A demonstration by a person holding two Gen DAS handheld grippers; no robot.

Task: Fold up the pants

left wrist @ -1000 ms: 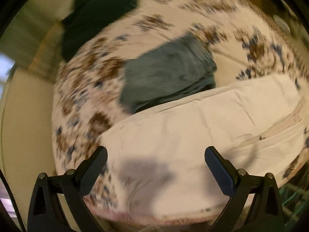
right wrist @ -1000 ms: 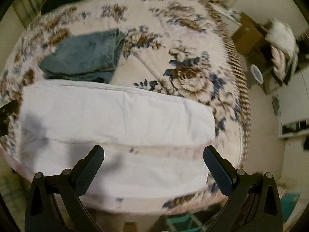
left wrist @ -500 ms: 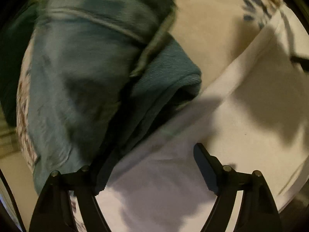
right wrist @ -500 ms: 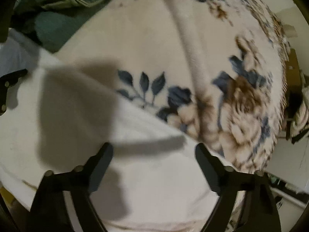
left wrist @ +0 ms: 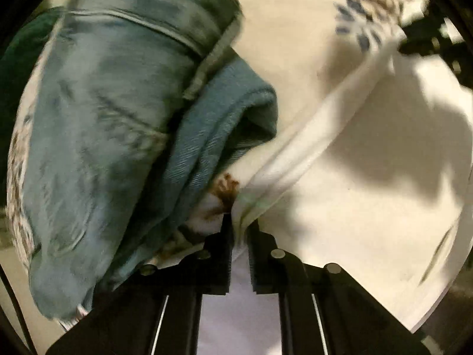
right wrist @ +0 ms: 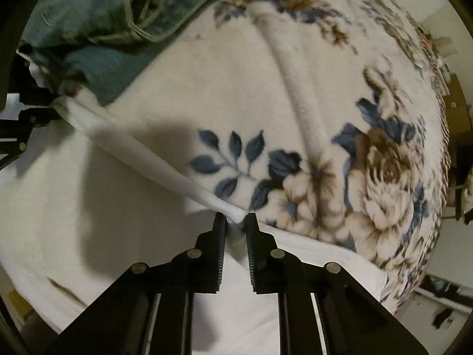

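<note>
Gripping white pants (right wrist: 97, 207): soft, light, limp; left claw (left wrist: 240, 223) and right claw (right wrist: 235, 220) both pinched on far edge, beside teal jeans (left wrist: 97, 136).

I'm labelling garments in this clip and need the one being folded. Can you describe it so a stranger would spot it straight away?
On the floral blanket covering the bed lies a wide spread of white pants, nearest the cameras. The left gripper and right gripper each pinch its far edge. Unlike the folded teal jeans beside it, it is plain white and laid out flat.
</note>
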